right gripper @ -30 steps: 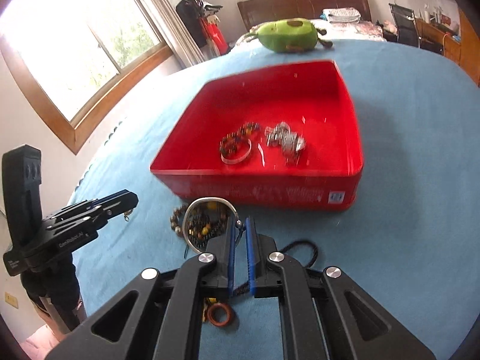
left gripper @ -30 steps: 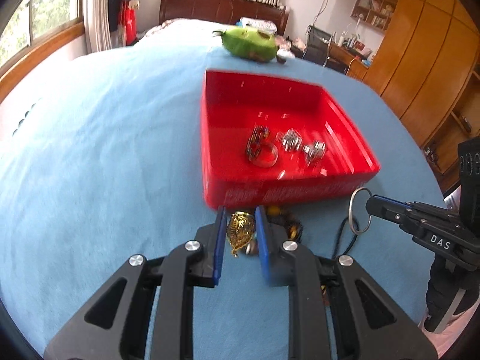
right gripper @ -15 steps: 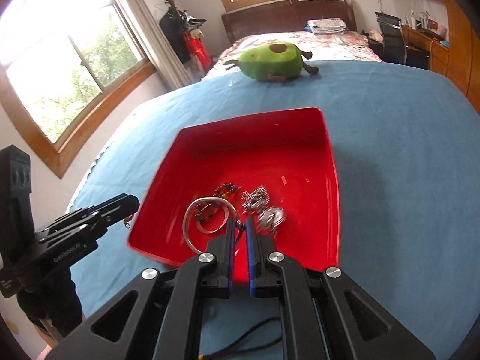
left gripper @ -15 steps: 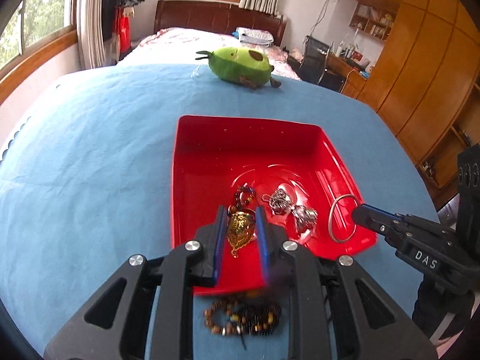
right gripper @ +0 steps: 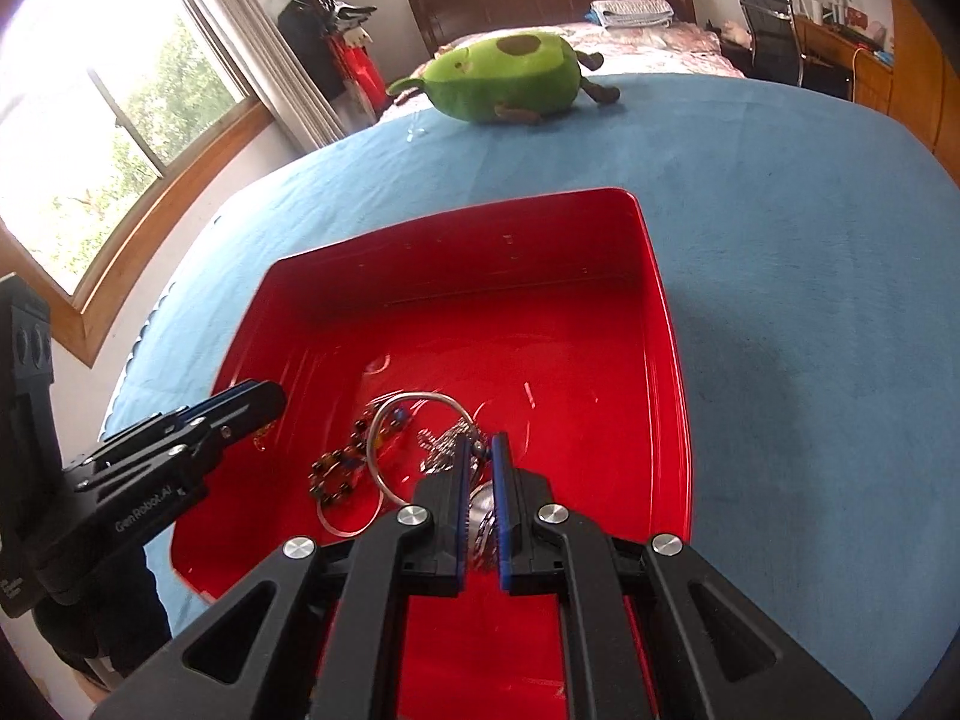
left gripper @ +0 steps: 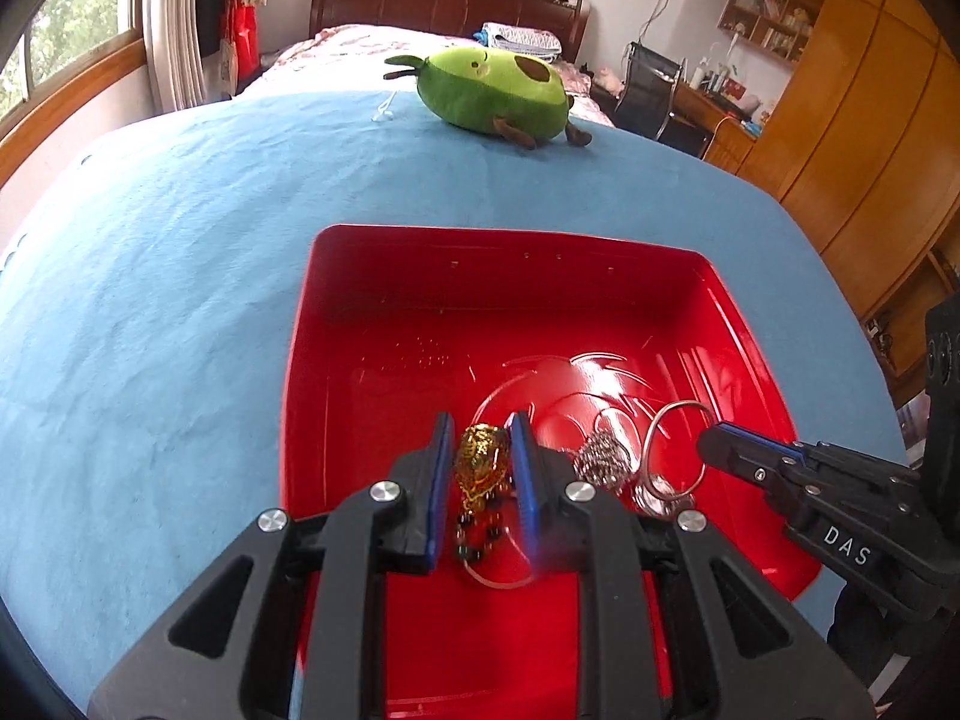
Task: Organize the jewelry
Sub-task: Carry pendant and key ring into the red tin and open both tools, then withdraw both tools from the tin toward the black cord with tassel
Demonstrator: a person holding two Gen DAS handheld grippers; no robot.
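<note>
Both my tools angled steeply down over the red tray (left gripper: pixel 372 324). Left tool (left gripper: pixel 480 456) nearly closed, pinching a gold pendant (left gripper: pixel 480 459) above the tray floor. Right tool (right gripper: pixel 478 483) clamped tight on a silver hoop (right gripper: pixel 384 420), which hangs over the silver chains (left gripper: pixel 600 450). Tray sits on blue-covered worktop (left gripper: pixel 150 300); avocado plush (left gripper: pixel 492 93) at far edge, bed (right gripper: pixel 630 39) beyond.

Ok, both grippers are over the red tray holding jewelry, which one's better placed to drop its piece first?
Probably the right gripper: its silver ring hangs low beside the chains in the red tray. The left gripper holds its gold pendant near the tray's front edge.
</note>
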